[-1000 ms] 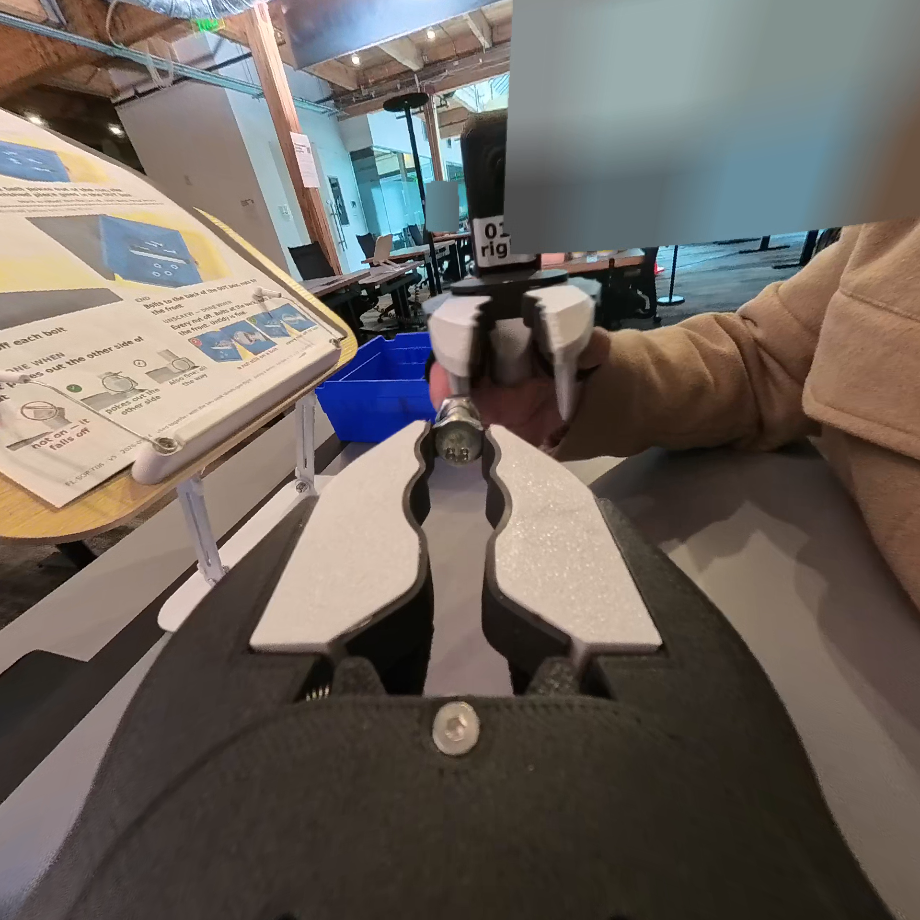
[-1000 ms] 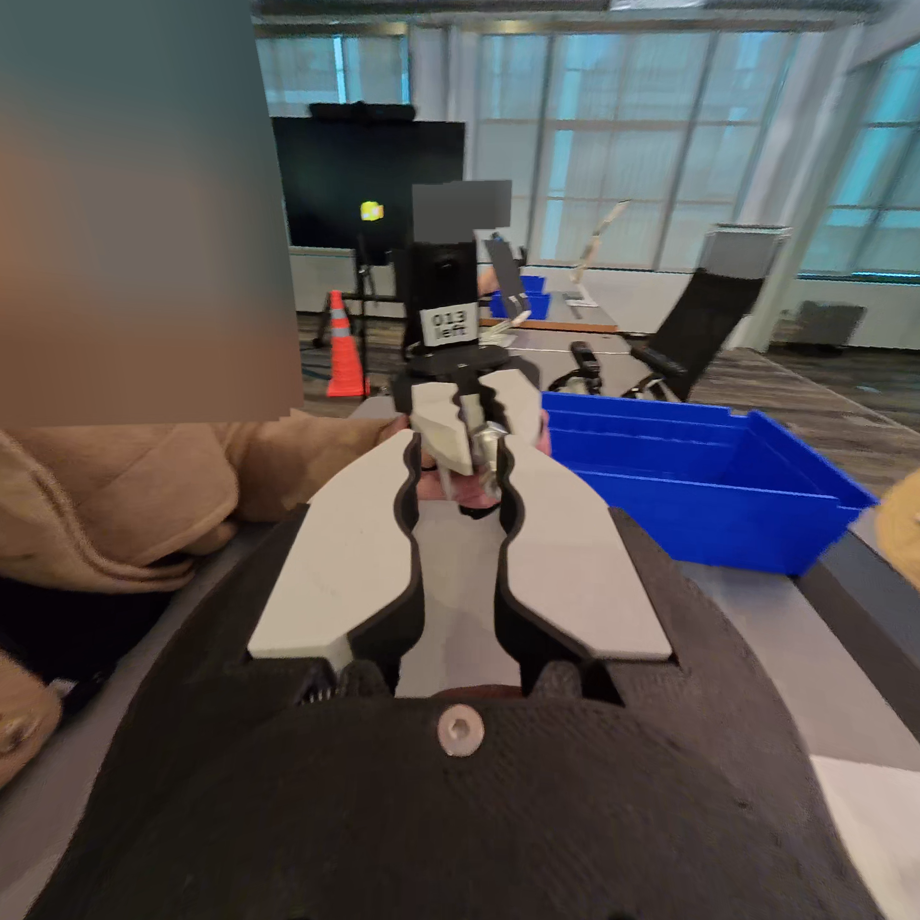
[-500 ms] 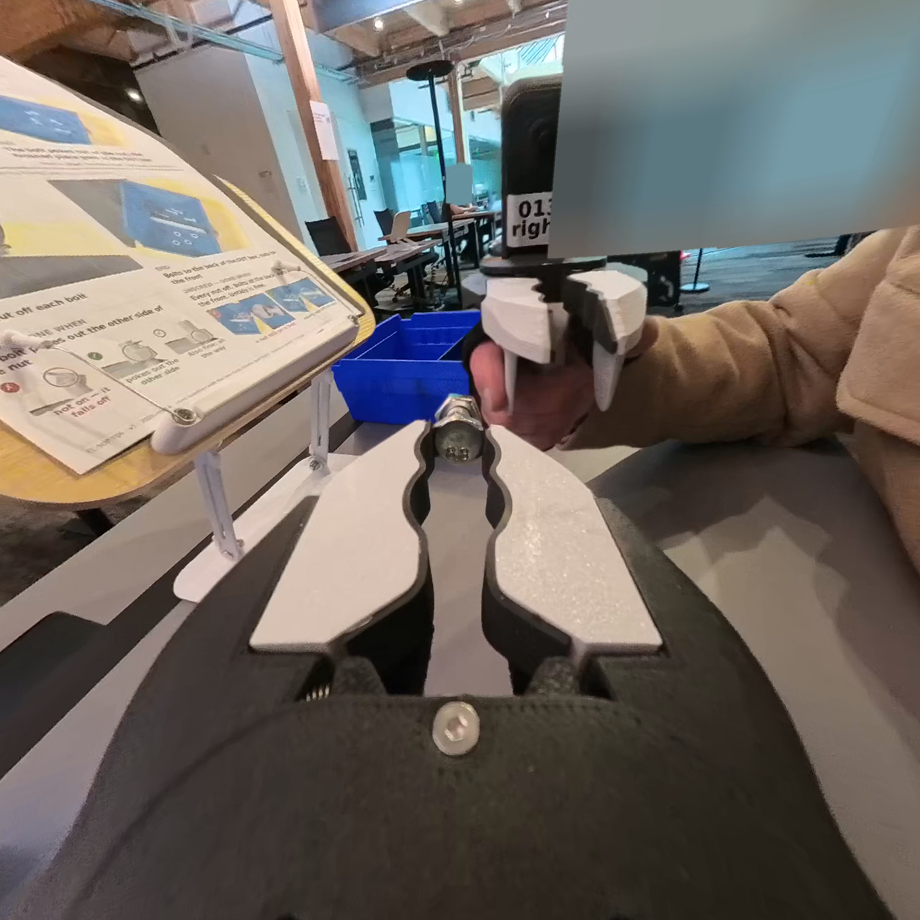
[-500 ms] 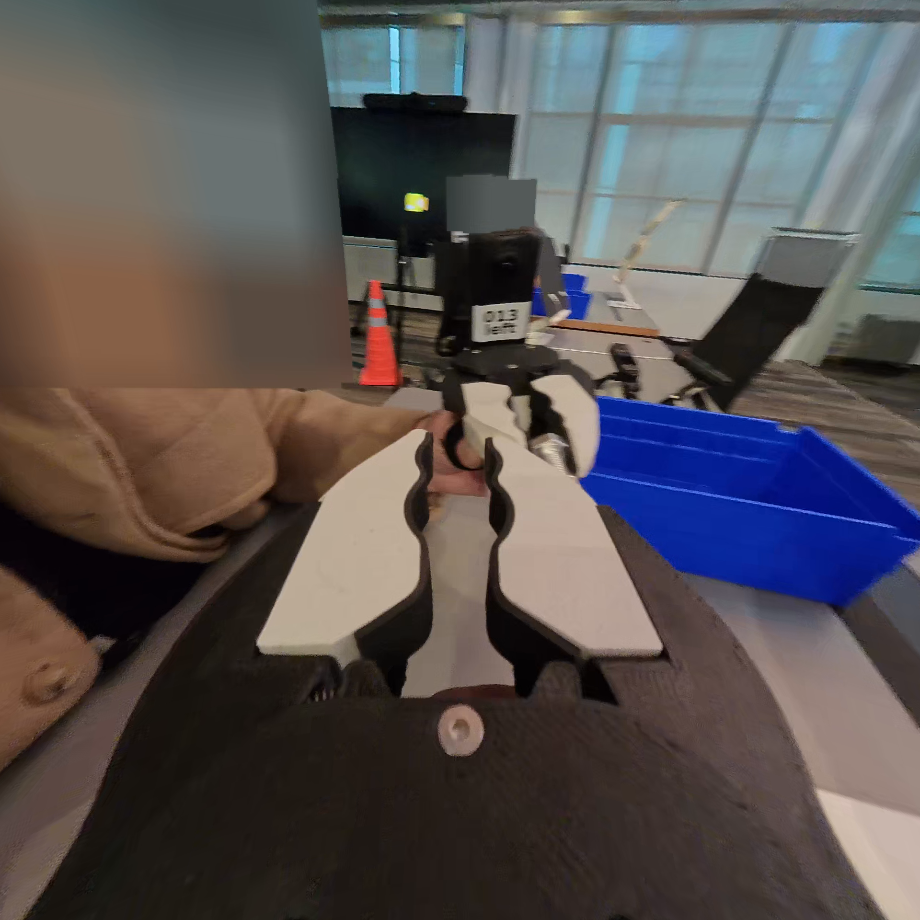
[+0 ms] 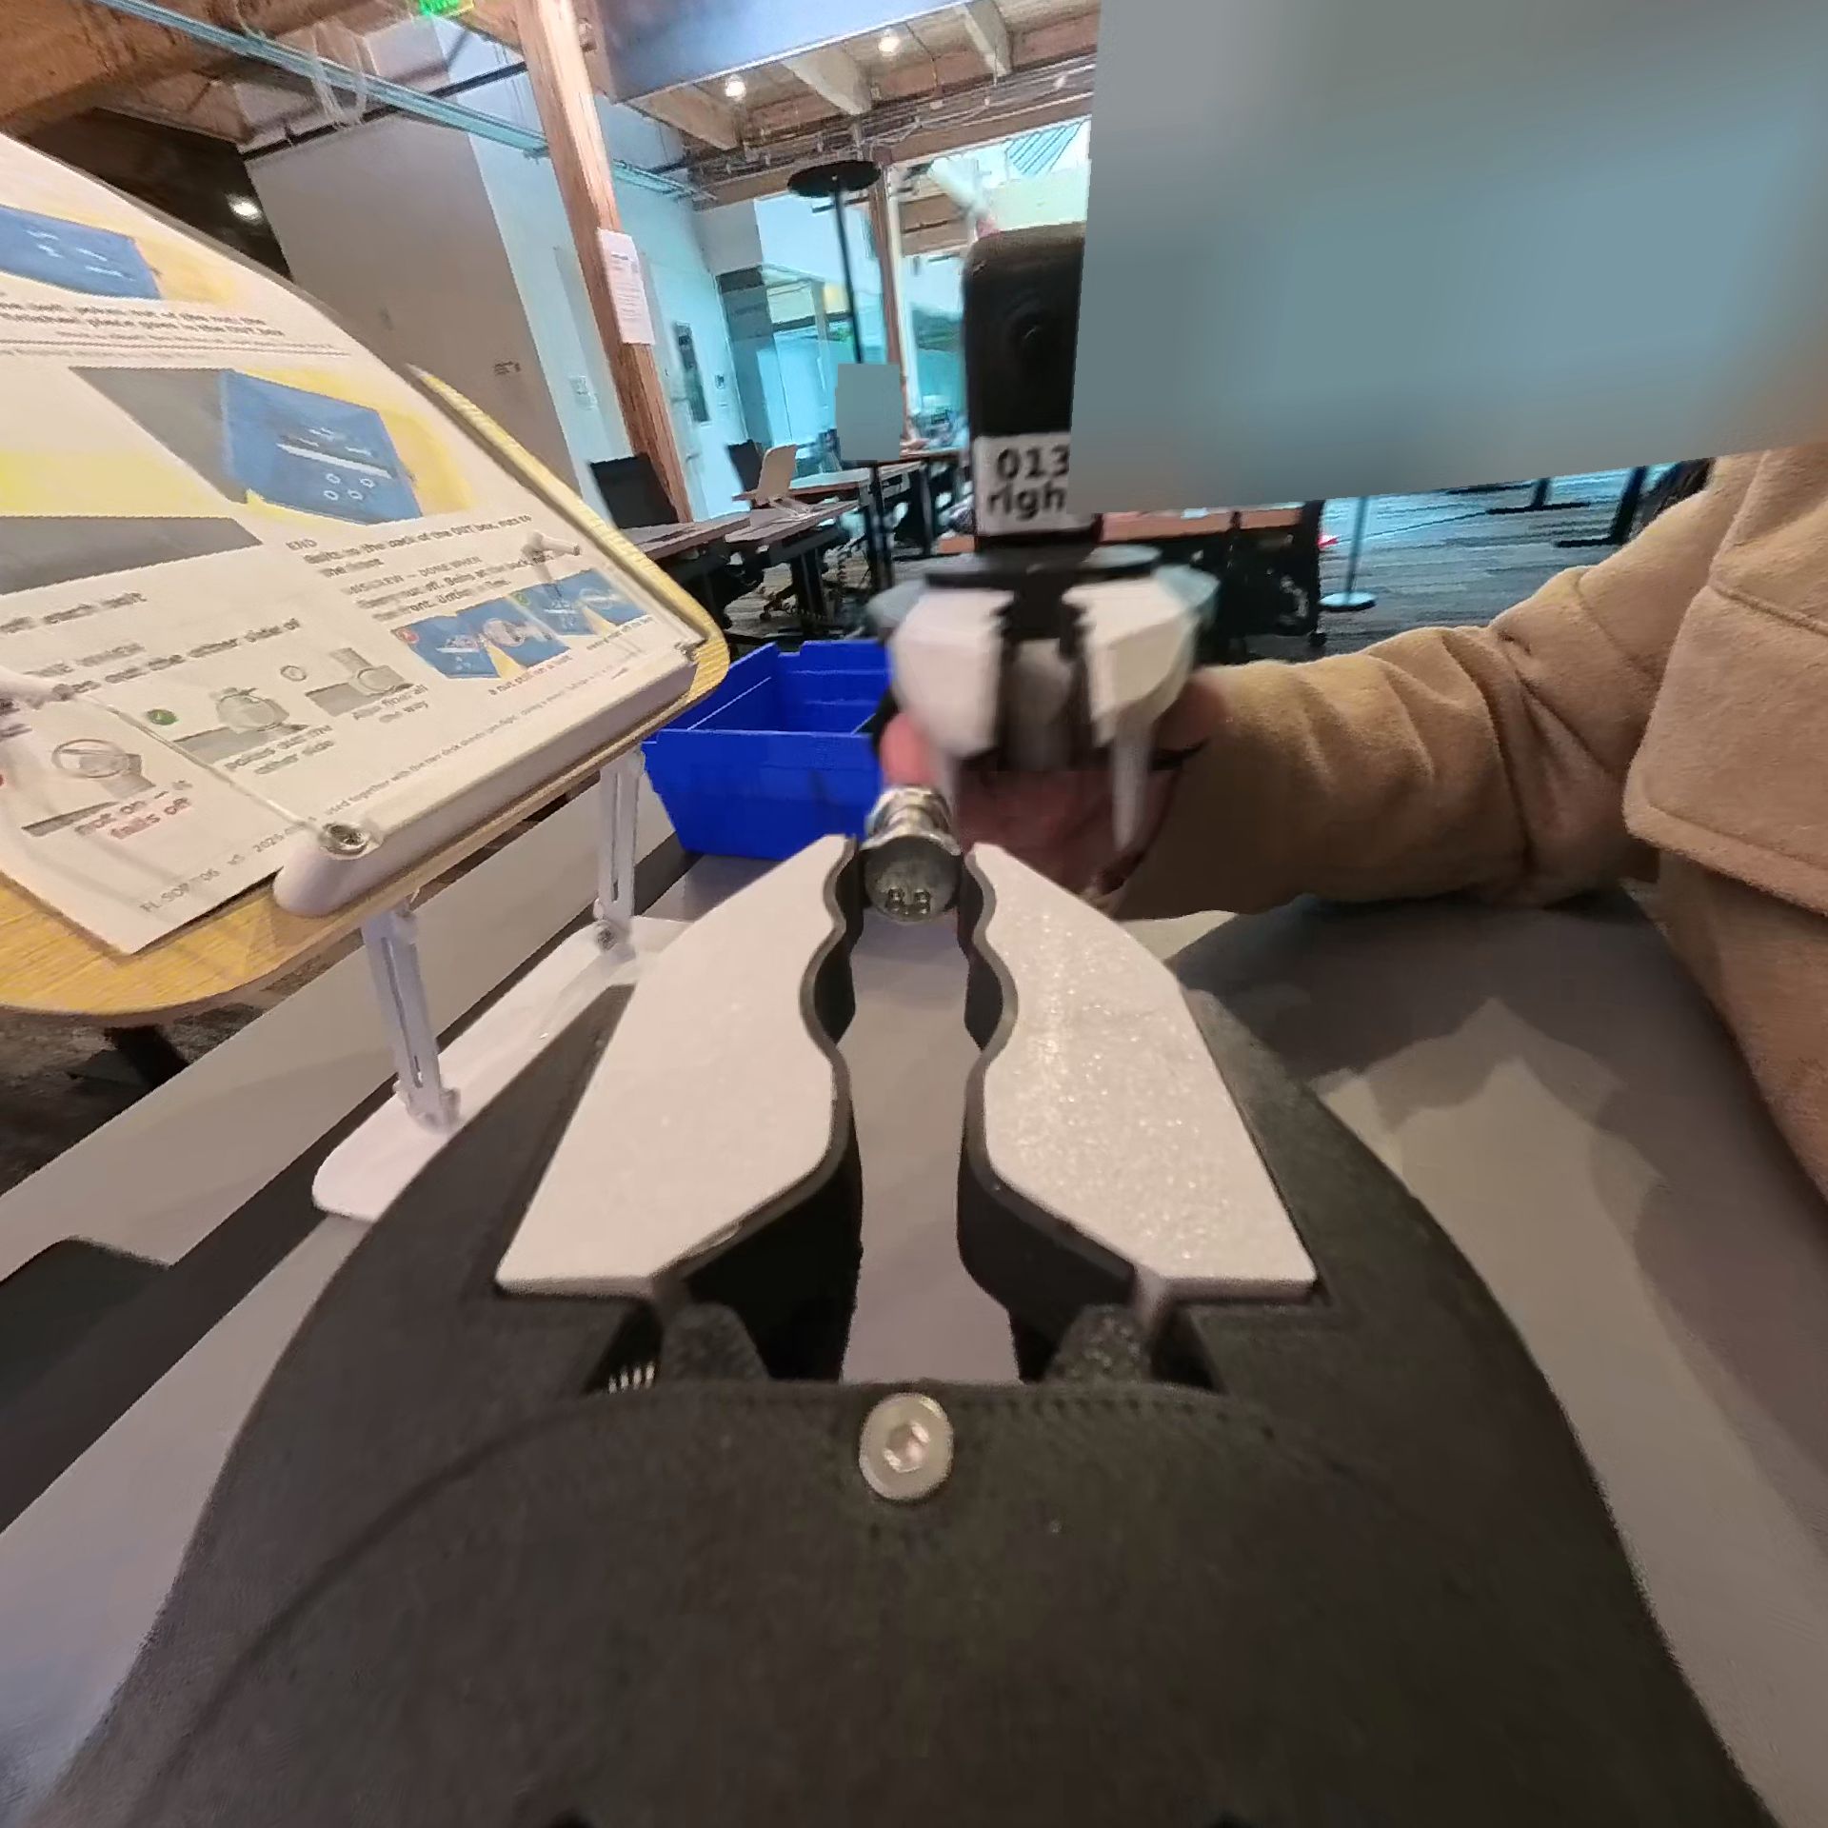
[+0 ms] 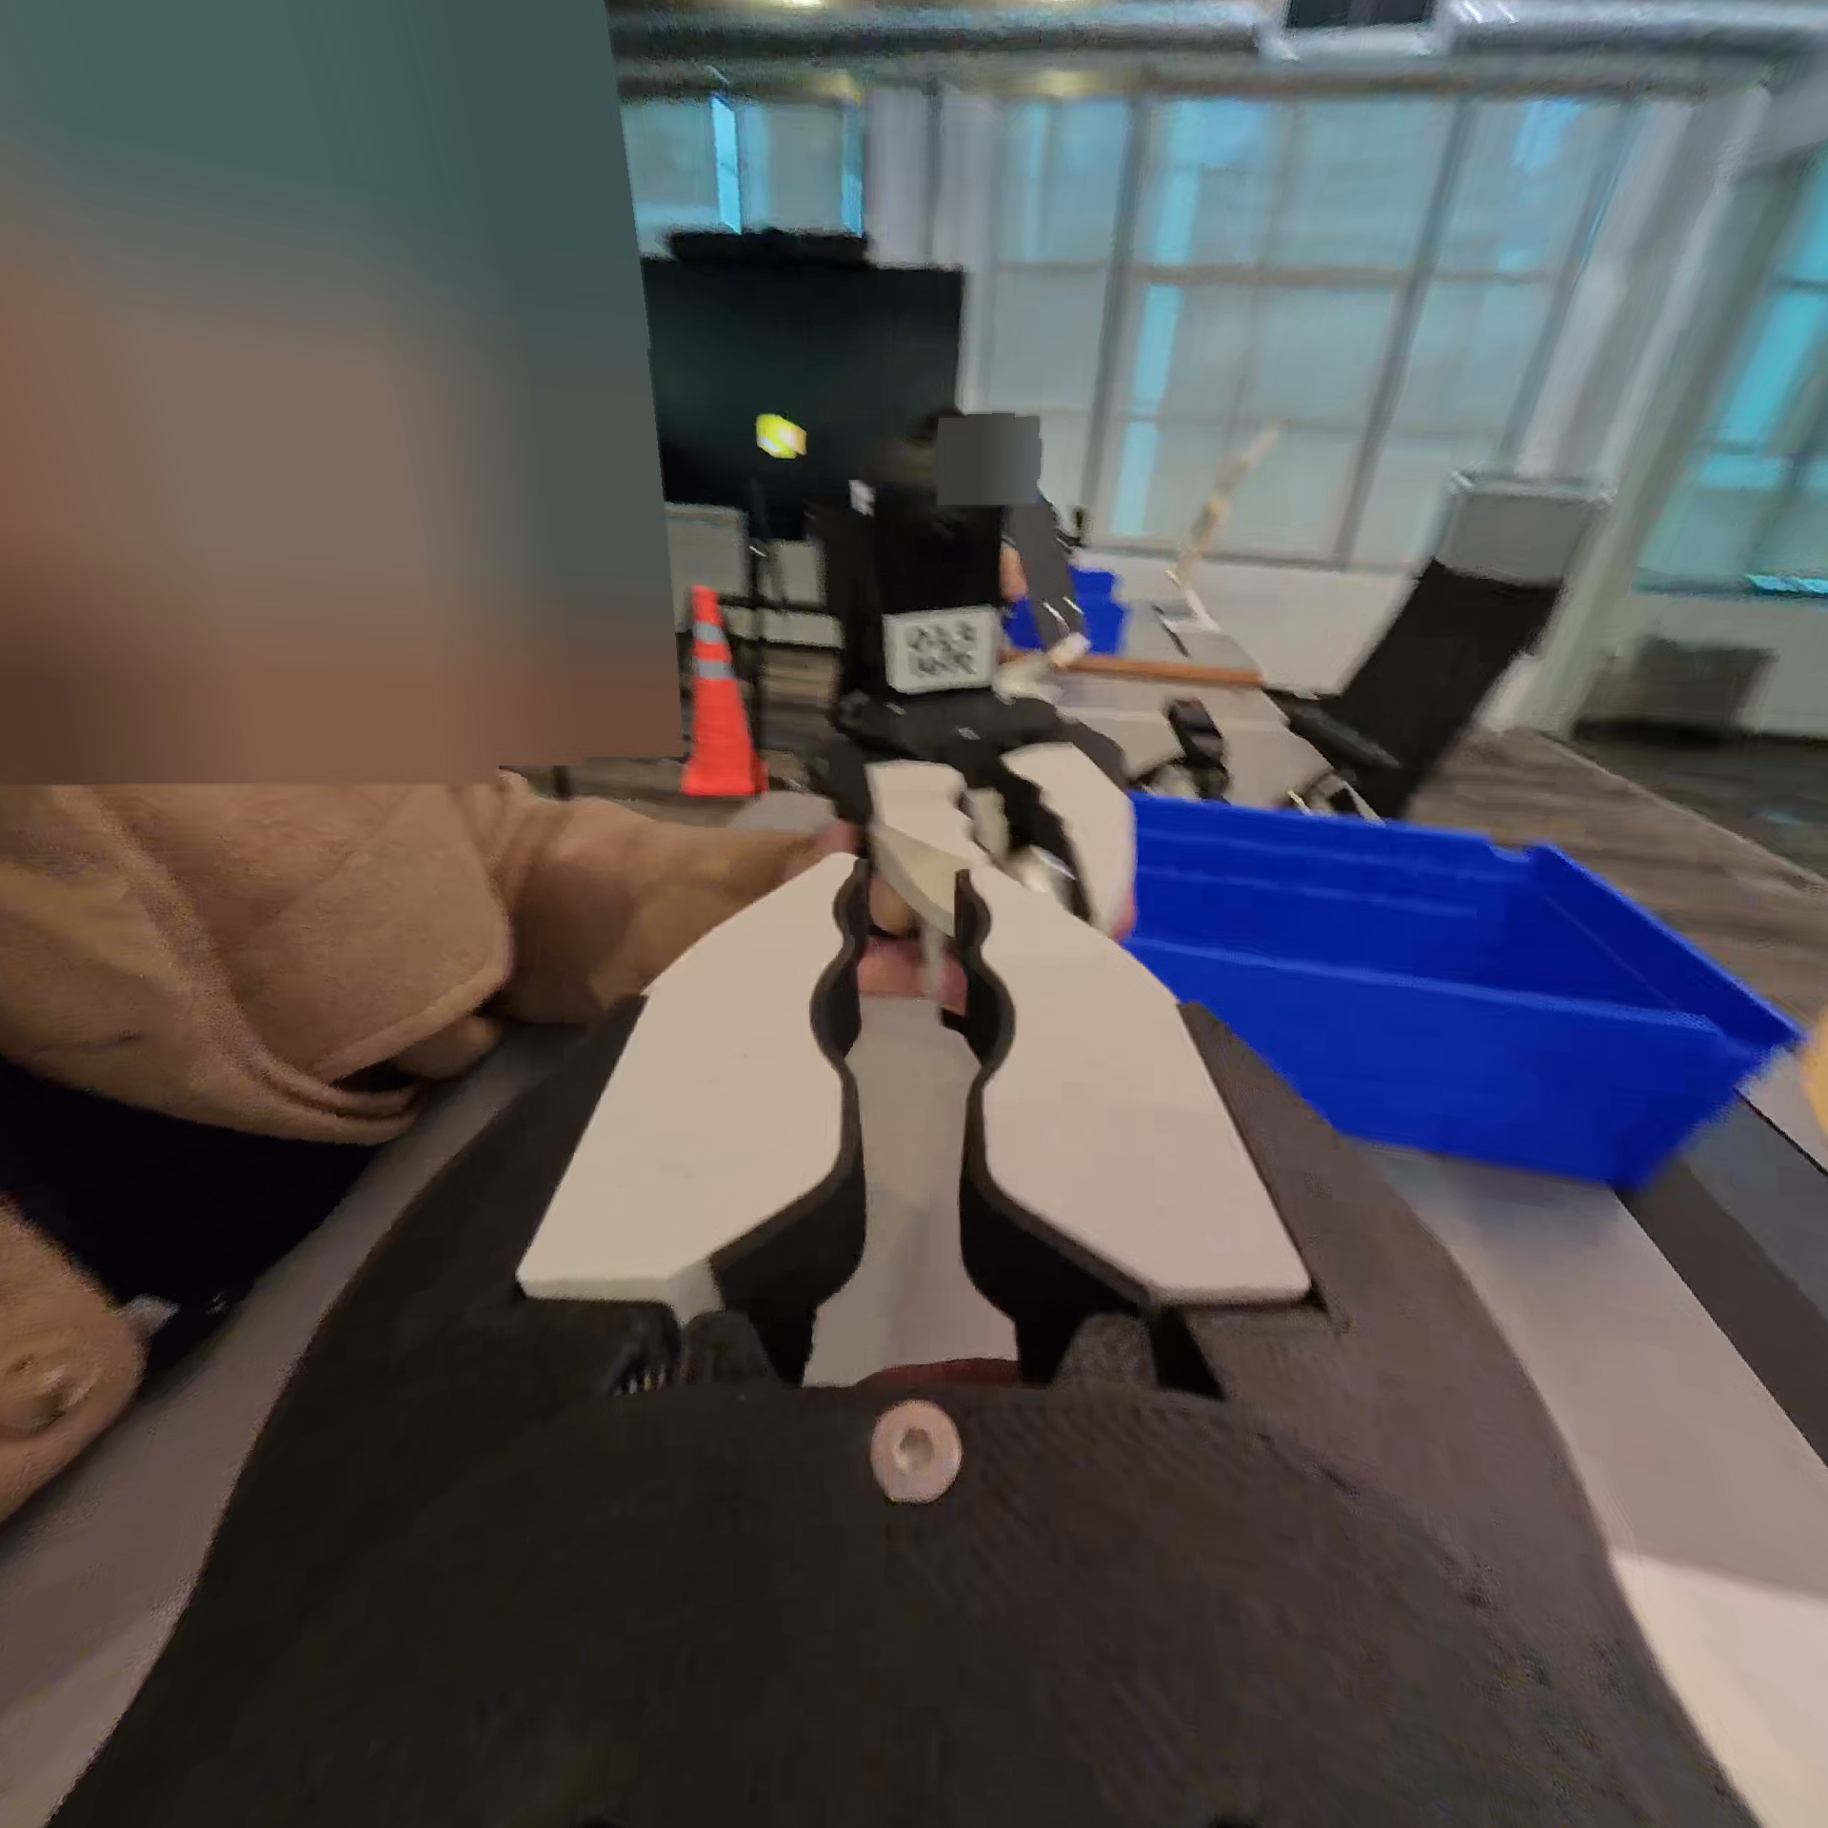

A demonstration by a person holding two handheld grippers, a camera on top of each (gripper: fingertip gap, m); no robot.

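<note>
Left wrist view: hand-held gripper [image 5: 910,870] level, bolt [image 5: 910,856] clamped.

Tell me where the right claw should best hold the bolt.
Grip the bolt on its free ribbed end, which sticks out past the left claw; the head is clamped between that claw's tips. Probably bring the open right claw from the far side, facing the left one.
</note>
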